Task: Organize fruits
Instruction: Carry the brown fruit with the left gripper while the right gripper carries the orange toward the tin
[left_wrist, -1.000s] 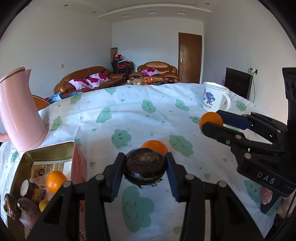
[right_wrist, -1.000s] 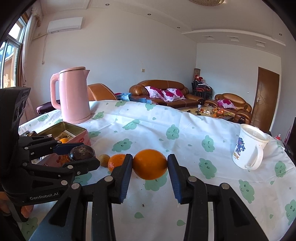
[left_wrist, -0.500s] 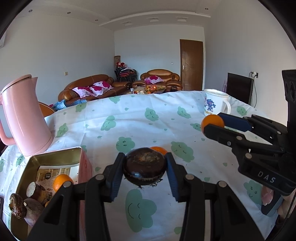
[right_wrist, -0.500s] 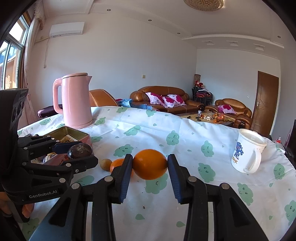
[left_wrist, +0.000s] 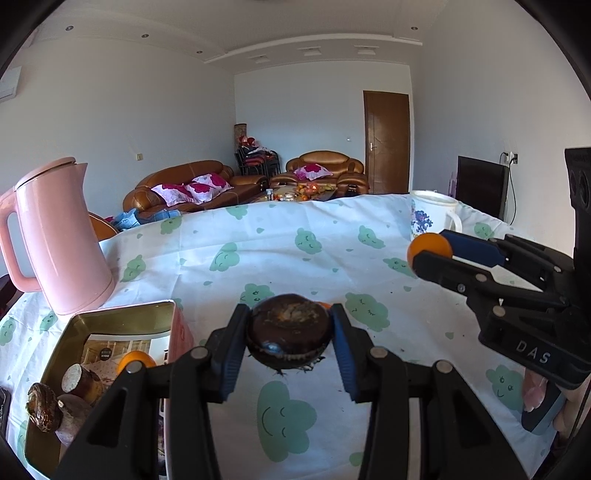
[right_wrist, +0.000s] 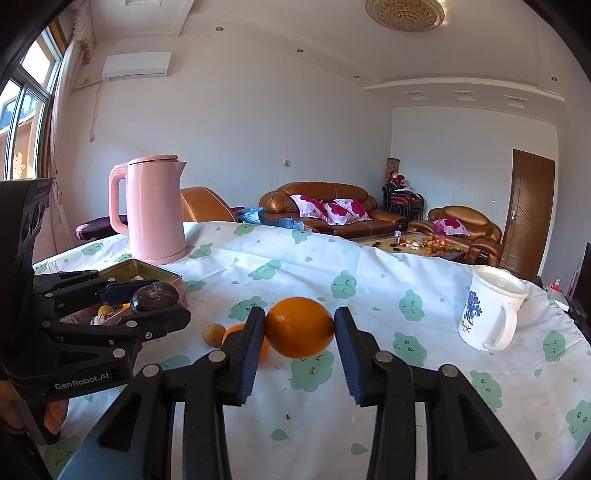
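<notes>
My left gripper (left_wrist: 290, 332) is shut on a dark brown round fruit (left_wrist: 289, 336), held above the tablecloth just right of the gold tin box (left_wrist: 122, 320). The tin holds an orange (left_wrist: 133, 361) and several brown pieces (left_wrist: 75, 380). My right gripper (right_wrist: 299, 326) is shut on an orange (right_wrist: 300, 327), lifted over the cloth. Seen from the left wrist, that orange (left_wrist: 429, 248) sits at the tip of the right gripper on the right. On the cloth lie another orange (right_wrist: 236, 330), partly hidden by a finger, and a small tan fruit (right_wrist: 213, 334).
A pink kettle (left_wrist: 59, 236) stands behind the tin at the left. A white mug (right_wrist: 489, 308) stands at the right of the table (right_wrist: 369, 266), which carries a cloud-print cloth. Sofas and a coffee table lie beyond the far edge.
Both views have tilted up a little, so the table sits lower in frame. The dark fruit and the orange stay clamped; the orange on the cloth is now almost hidden behind the dark fruit.
</notes>
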